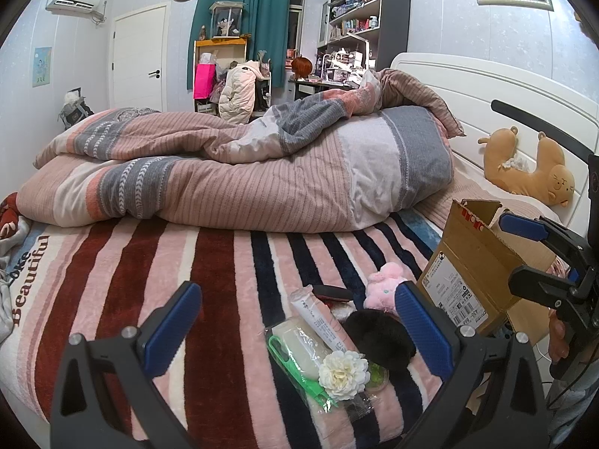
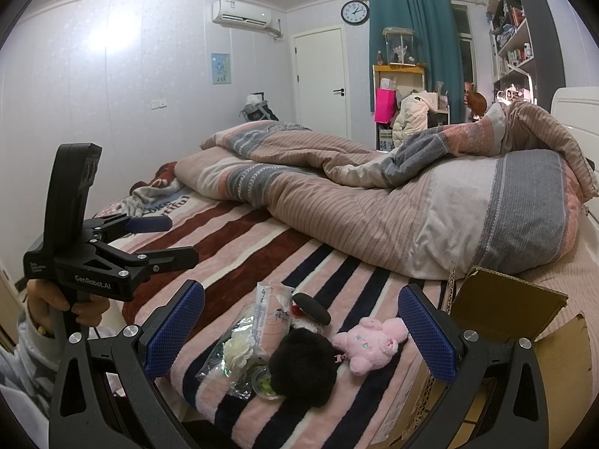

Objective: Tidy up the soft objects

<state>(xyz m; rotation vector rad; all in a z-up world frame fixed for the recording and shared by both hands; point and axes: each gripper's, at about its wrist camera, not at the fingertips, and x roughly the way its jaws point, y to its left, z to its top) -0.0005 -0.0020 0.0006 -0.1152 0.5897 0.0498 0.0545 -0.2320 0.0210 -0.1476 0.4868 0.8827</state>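
Observation:
A small pink plush [image 1: 382, 288] [image 2: 368, 340], a black fluffy ball [image 1: 380, 335] [image 2: 303, 368], a white fabric flower [image 1: 343, 374] [image 2: 239, 350] and plastic-wrapped packets [image 1: 299, 348] [image 2: 271, 314] lie together on the striped blanket [image 1: 187, 280] near the bed's front edge. An open cardboard box [image 1: 475, 262] [image 2: 501, 307] stands to their right. My left gripper [image 1: 299, 331] is open and empty, hovering above the pile. My right gripper [image 2: 301, 331] is open and empty, also over the pile; it shows in the left wrist view [image 1: 531, 250] beside the box.
A rumpled striped duvet [image 1: 243, 172] [image 2: 411, 202] fills the back of the bed. A tan bear plush [image 1: 531, 168] leans against the white headboard [image 1: 486, 89]. The left gripper shows in the right wrist view [image 2: 164, 239] at the left.

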